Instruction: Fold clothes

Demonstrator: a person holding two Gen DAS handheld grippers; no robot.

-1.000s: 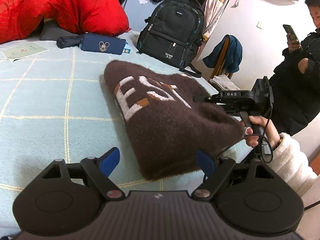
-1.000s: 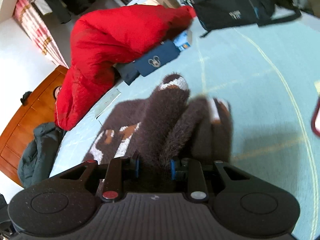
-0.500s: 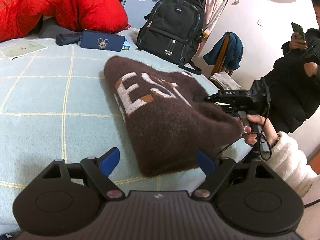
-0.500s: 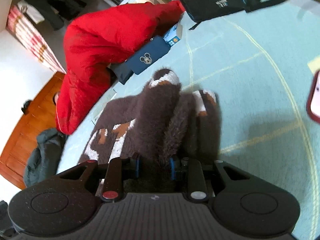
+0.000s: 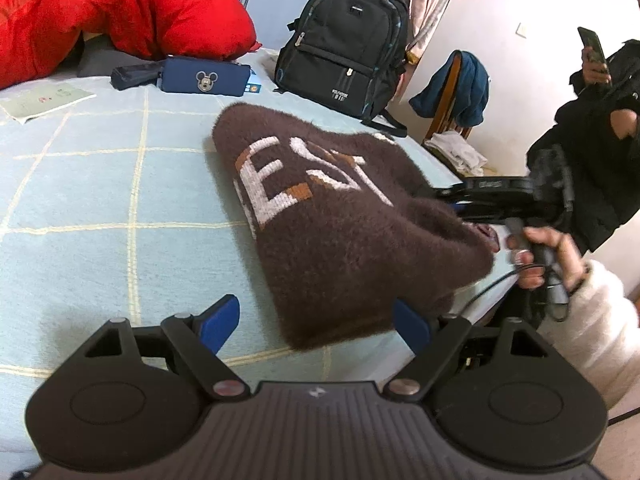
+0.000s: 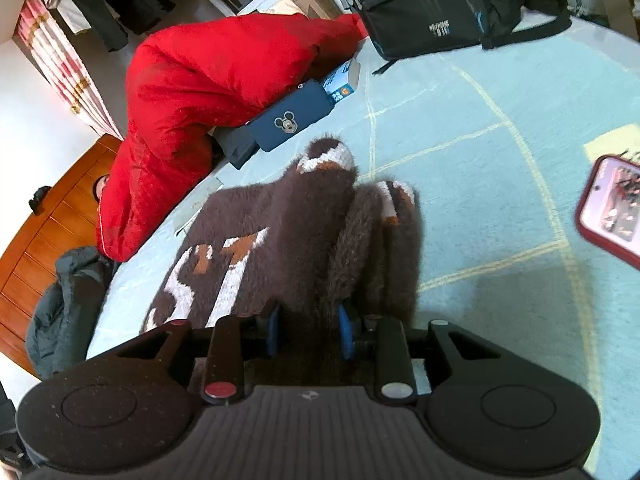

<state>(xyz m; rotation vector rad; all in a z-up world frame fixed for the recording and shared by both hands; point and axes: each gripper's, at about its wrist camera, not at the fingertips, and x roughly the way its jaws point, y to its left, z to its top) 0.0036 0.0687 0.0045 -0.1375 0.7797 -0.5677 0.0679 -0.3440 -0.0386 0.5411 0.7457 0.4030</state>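
The sweater (image 6: pixel 280 248) is covering the inner faces of the right gripper (image 6: pixel 308 330) fingers, hiding how much cloth they are pinching. In the left view, the right gripper (image 5: pixel 496 200) is blurring, its tips sinking behind the sweater's (image 5: pixel 340 216) fold. The phone (image 6: pixel 612 208) is running off the picture's right edge. The red jacket (image 5: pixel 112 8) is overlapping the pouch's (image 5: pixel 204 78) far side and running past the frame's top.

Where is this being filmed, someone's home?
Probably a lived-in bedroom: the brown sweater lies on a bed with a pale blue checked sheet, a black backpack and red quilt sit on it, and clothes hang behind.
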